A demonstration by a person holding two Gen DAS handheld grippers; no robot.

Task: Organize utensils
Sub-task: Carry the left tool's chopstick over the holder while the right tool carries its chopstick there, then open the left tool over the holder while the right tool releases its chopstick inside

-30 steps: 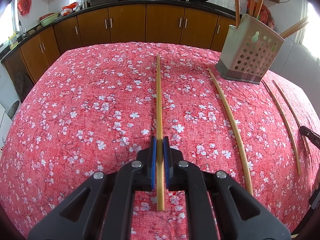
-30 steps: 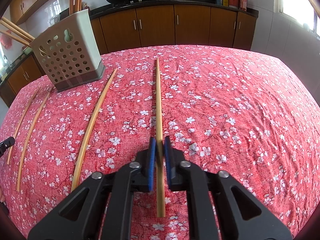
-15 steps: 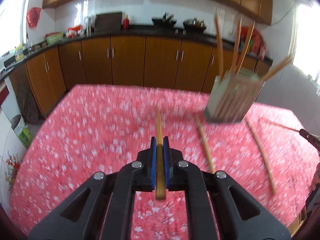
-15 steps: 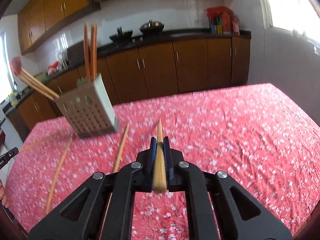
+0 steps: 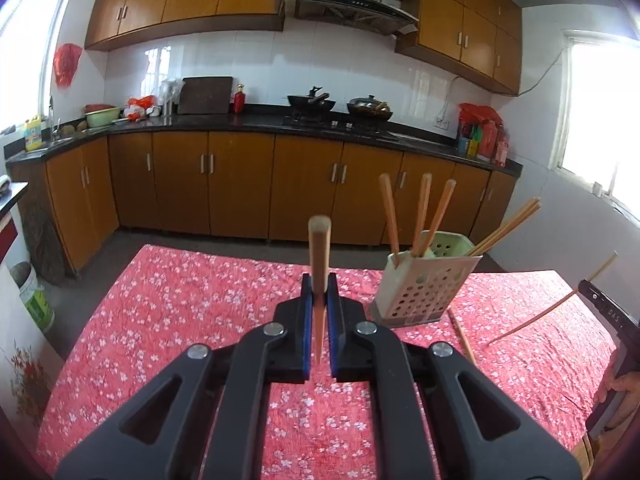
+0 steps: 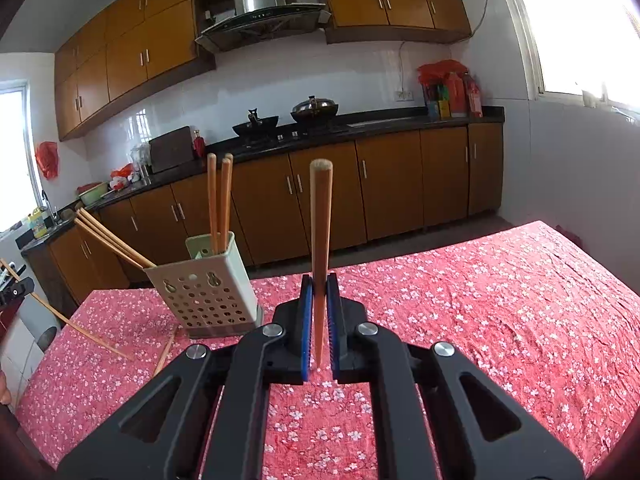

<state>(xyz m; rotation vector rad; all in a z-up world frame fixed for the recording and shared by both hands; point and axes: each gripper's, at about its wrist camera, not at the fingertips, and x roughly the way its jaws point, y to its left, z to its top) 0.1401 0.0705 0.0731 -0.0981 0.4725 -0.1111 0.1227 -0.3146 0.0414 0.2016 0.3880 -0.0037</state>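
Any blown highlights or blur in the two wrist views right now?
Left wrist: window at right is blown out white; the held chopstick has a soft, blurred tip; cabinets bow from fisheye. Right wrist: window at upper right clips too; its chopstick and the holder look sharp.

— What do you have? 
— One chopstick [image 5: 319,272] in your left, one chopstick [image 6: 320,256] in your right, both lifted.
— And the holder [image 5: 420,286]? 
— Pale, perforated, upright on the cloth, sticks in it; another chopstick [image 5: 463,338] lies beside.
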